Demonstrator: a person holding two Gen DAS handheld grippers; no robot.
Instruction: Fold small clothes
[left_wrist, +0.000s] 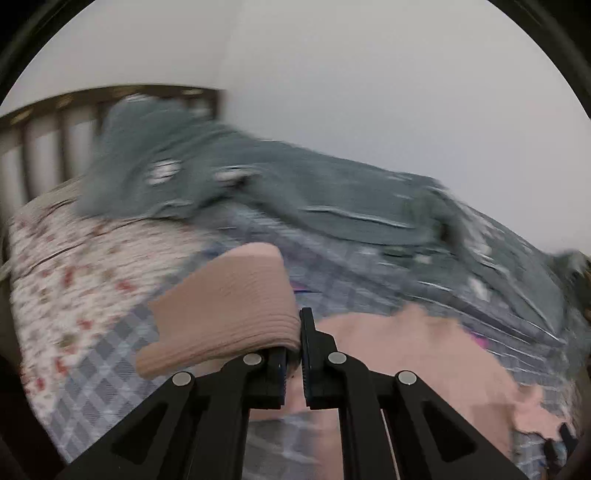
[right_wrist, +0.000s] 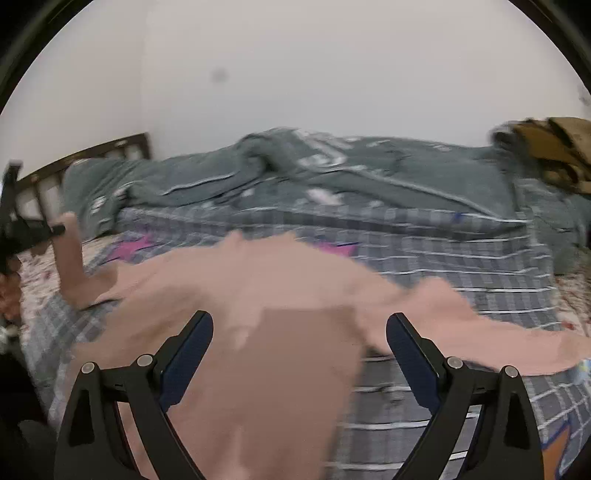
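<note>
Left wrist view: pink garment (left_wrist: 424, 354) spread on plaid sheet (left_wrist: 110, 369), one ribbed edge (left_wrist: 221, 314) lifted clear of bed, pinched in left gripper (left_wrist: 293, 354), jaws closed tight on fabric. Right wrist view: right gripper (right_wrist: 299, 332) spread wide, nothing between fingers, poised above garment middle. Grey-green quilt (right_wrist: 332, 173) bunched behind, near wall. Wooden headboard (left_wrist: 55, 118) at far left. Frames motion-blurred.

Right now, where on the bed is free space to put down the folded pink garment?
Free: the checked sheet between the pink garment and the grey blanket, and the floral bedding beside the headboard. Crowded: the near edge under the garment, and the blanket along the wall.
</note>
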